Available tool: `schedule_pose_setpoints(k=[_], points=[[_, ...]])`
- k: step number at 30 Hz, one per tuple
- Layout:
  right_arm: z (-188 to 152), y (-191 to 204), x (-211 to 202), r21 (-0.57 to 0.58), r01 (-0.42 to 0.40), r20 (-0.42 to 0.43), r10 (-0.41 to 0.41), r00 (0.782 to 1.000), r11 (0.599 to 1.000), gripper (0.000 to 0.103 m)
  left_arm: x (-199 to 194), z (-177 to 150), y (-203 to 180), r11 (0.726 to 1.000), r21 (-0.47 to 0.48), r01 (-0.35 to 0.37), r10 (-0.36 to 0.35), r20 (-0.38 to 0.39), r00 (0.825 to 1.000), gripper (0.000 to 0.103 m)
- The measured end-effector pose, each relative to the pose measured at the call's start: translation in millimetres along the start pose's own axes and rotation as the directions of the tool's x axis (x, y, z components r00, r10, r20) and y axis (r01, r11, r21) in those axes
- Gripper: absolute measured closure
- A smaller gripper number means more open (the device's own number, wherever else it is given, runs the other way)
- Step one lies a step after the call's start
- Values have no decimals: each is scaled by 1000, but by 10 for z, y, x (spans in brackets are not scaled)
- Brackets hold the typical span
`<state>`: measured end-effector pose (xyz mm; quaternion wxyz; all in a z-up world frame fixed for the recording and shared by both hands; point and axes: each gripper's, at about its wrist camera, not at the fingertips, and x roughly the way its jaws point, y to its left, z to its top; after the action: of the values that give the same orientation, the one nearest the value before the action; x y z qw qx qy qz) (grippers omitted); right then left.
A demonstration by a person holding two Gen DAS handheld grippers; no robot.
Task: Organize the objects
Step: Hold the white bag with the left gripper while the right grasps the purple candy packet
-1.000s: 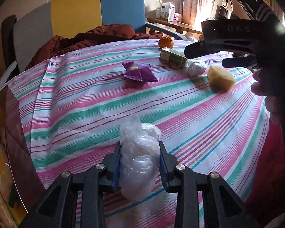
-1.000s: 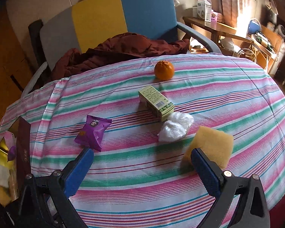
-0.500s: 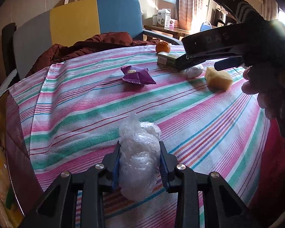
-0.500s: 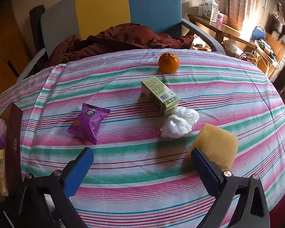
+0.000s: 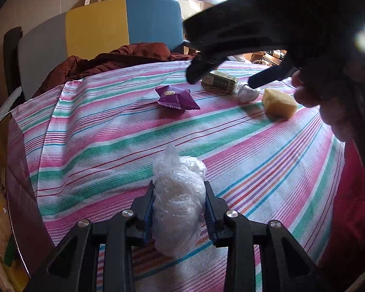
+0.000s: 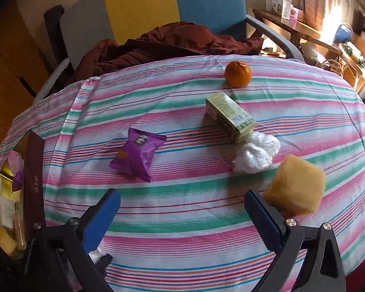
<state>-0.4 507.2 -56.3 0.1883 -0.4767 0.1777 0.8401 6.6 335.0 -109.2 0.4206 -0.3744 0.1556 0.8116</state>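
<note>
Left gripper (image 5: 180,209) clamped a plastic bag (image 5: 177,204); right gripper (image 6: 182,209) gaped empty; snack packet (image 6: 137,153), box (image 6: 230,116), sponge (image 6: 295,185), orange (image 6: 238,73) remained unsorted.

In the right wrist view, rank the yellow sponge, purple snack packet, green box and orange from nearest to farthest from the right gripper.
1. Sponge, beside the right jaw.
2. Purple snack packet, ahead on the left.
3. Green box, farther back, right of centre.
4. Orange, at the table's far edge.

Left gripper (image 5: 180,209), lower centre of frame, jaws clamped on a plastic bundle (image 5: 177,202); right gripper (image 6: 182,209) spread wide, empty.
</note>
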Motion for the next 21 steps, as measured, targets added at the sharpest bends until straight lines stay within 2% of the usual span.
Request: schedule_pose_setpoints(k=[4, 9, 11, 12, 13, 15, 21], points=[[246, 215, 189, -26, -52, -55, 51, 997, 998, 9, -1, 7, 0, 1000, -3, 3, -3, 1, 1000, 68], [533, 364, 599, -21, -30, -115, 27, 993, 999, 16, -4, 12, -12, 1000, -2, 4, -4, 4, 1000, 68], [585, 378, 757, -41, 21, -132, -27, 991, 999, 31, -10, 10, -17, 1000, 0, 4, -4, 5, 1000, 68], [576, 381, 849, -54, 45, -160, -54, 986, 997, 57, -10, 10, -16, 1000, -2, 6, -6, 6, 1000, 68], [554, 372, 886, -60, 48, -173, -58, 983, 997, 62, -10, 10, -14, 1000, -4, 9, -9, 7, 1000, 68], [502, 383, 811, -90, 36, -167, -51, 985, 995, 66, -12, 10, -14, 1000, -6, 11, -11, 7, 1000, 68], [124, 342, 281, -154, 6, -98, -22, 995, 988, 66, -23, 20, 43, 999, -30, 42, -42, 0, 999, 69]])
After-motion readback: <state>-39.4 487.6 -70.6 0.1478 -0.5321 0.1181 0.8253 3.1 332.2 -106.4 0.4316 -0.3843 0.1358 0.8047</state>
